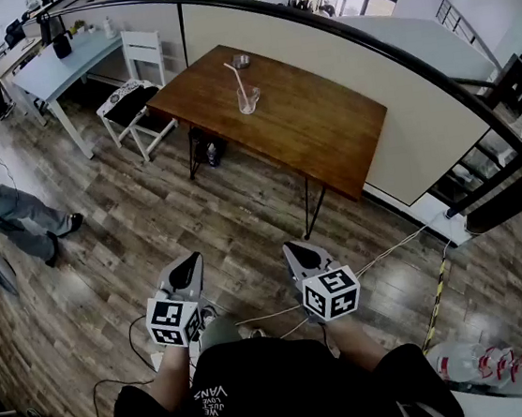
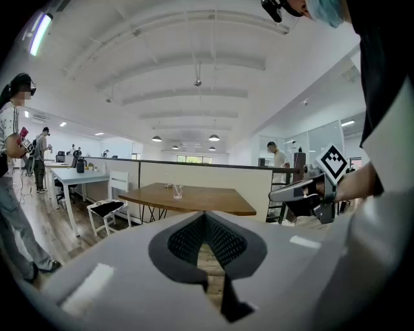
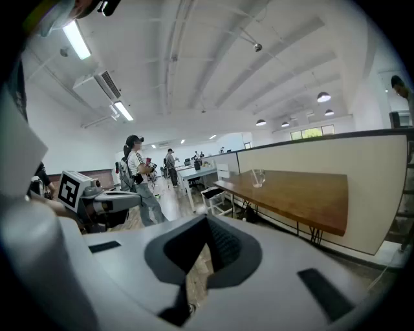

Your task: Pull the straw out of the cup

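Note:
A clear cup point(image 1: 249, 100) with a pale straw point(image 1: 236, 76) leaning in it stands on the far part of a brown wooden table point(image 1: 298, 127). The cup also shows small in the left gripper view point(image 2: 176, 191) and in the right gripper view point(image 3: 259, 178). Both grippers hang far from the table, close to the person's body. My left gripper point(image 1: 192, 258) is shut and holds nothing. My right gripper point(image 1: 290, 246) is shut too, with nothing between its jaws. Both point forward and slightly down over the wood floor.
A small metal bowl point(image 1: 240, 61) sits behind the cup. A white chair point(image 1: 139, 95) and a light blue desk point(image 1: 64, 66) stand left of the table. A person point(image 1: 12, 219) stands at the far left. Cables point(image 1: 381, 259) run over the floor, and a low partition wall point(image 1: 400, 110) backs the table.

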`<state>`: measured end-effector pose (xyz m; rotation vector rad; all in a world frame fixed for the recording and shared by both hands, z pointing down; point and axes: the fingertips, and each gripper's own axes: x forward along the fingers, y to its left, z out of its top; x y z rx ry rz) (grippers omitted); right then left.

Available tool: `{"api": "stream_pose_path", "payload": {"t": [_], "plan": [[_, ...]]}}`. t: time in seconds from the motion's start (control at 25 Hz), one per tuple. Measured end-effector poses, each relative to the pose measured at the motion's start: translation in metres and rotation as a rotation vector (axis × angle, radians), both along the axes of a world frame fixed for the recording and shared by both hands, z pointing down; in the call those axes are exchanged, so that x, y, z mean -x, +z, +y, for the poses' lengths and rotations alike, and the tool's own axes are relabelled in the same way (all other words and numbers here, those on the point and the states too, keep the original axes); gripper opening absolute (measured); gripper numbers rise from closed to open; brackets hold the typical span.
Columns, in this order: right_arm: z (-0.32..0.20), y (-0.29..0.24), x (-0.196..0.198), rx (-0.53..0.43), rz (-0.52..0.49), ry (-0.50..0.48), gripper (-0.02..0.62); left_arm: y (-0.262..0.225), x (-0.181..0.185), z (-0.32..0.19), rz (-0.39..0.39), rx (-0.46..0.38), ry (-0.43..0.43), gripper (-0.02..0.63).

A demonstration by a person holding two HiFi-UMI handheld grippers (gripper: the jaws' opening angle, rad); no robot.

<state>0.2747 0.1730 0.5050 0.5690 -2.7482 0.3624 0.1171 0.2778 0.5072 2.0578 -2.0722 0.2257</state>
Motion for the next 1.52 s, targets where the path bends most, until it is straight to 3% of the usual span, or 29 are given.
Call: {"api": "stream_pose_path", "payload": {"t": [0.24,0.4,0.44,0.52,0.6,0.72,1.52], "plan": [[-0.003,-0.001,0.004,-0.001,0.003,-0.012,0.011,-0.007,-0.001,-0.002,0.027,-0.019,-0.014,0.012],[-0.009,-0.003,0.015,0.025,-0.055,-0.015,0.012,-0.008,0.003,-0.009,0.065,-0.048,0.017,0.014],[-0.011,-0.003,0.019,0.032,-0.073,-0.012,0.012,-0.008,0.005,-0.013,0.08,-0.056,0.027,0.051],[-0.018,-0.004,0.03,0.045,-0.096,-0.004,0.041,-0.006,0.013,-0.023,0.102,-0.065,0.044,0.22],[-0.028,-0.006,0.043,0.049,-0.105,0.009,0.148,-0.005,0.023,-0.034,0.103,-0.069,0.067,0.235],[-0.042,-0.009,0.062,0.048,-0.103,0.03,0.169,-0.009,0.04,-0.053,0.117,-0.071,0.096,0.269],[-0.121,-0.013,0.207,0.027,-0.108,0.211,0.169,-0.015,0.192,-0.151,0.092,-0.034,0.286,0.284]]}}
